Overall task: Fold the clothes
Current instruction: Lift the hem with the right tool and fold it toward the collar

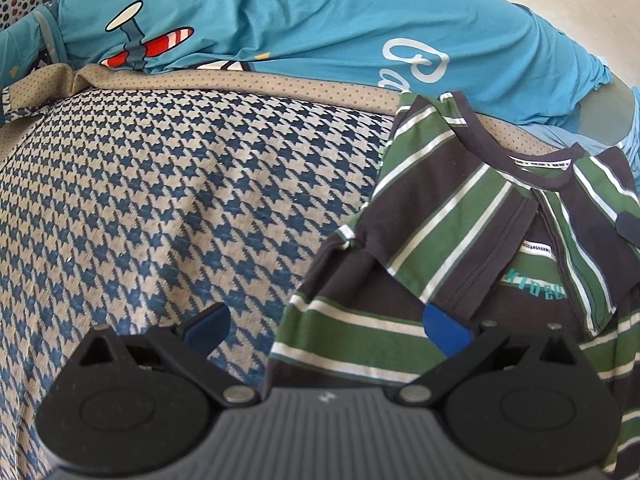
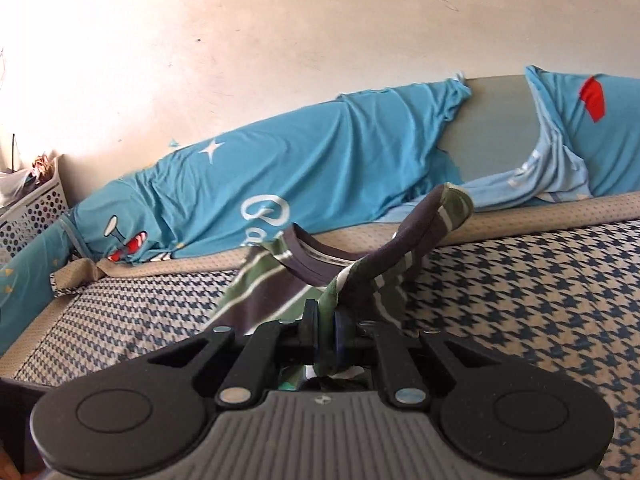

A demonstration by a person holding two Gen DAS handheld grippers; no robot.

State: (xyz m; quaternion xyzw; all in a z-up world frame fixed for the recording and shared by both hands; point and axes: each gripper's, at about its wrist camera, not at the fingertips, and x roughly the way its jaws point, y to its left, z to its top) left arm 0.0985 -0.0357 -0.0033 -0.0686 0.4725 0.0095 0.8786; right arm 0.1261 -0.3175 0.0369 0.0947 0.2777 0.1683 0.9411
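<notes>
While partly folded on the checked bed cover [image 1: 160, 200], striped shirt [image 1: 460, 232]: right tongs [image 2: 325, 332] clamped on lifted sleeve; left tongs [image 1: 326, 326] wide, empty. Remaining folds pending.

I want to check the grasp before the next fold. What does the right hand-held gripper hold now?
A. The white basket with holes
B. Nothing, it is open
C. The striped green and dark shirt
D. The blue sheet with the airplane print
C: in the right wrist view the right hand-held gripper is closed on a fold of the striped shirt, which rises from its fingers.
</notes>
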